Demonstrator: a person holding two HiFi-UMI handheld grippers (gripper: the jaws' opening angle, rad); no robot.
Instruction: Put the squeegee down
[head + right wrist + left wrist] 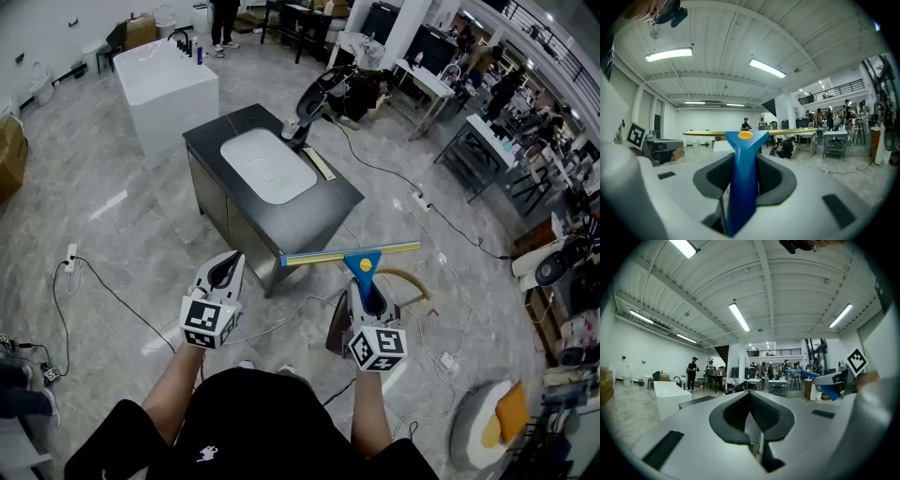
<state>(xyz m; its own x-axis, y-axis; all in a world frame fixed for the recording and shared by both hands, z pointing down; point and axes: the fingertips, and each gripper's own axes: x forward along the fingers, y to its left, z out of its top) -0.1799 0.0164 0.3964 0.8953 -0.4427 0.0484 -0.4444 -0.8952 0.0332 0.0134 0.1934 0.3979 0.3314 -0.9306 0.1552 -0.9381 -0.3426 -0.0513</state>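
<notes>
Right tool: jaws pinch the blue handle of the squeegee. Dark pads sit against the handle on both sides. The handle runs out along the jaws and widens into a fork with an orange spot at its head.

Squeegee is in the air in front of the person, carried by the right tool only. Blade is yellowish, long and thin, set crosswise and about level. In the head view it lines up with the near right corner of the table. No contact with the table is visible.

Left tool: jaws pressed together, nothing between them. It is held beside the right tool, apart from it, and clear of the squeegee. It points about level, toward the table.

Table: dark top, dark cabinet body, with a white basin sunk into it. A faucet stands at the far right of the basin. A pale flat strip lies on the top just right of the basin.

Beyond the table is a white tub. The floor is grey marble, with cables trailing on it left and right of the table.
</notes>
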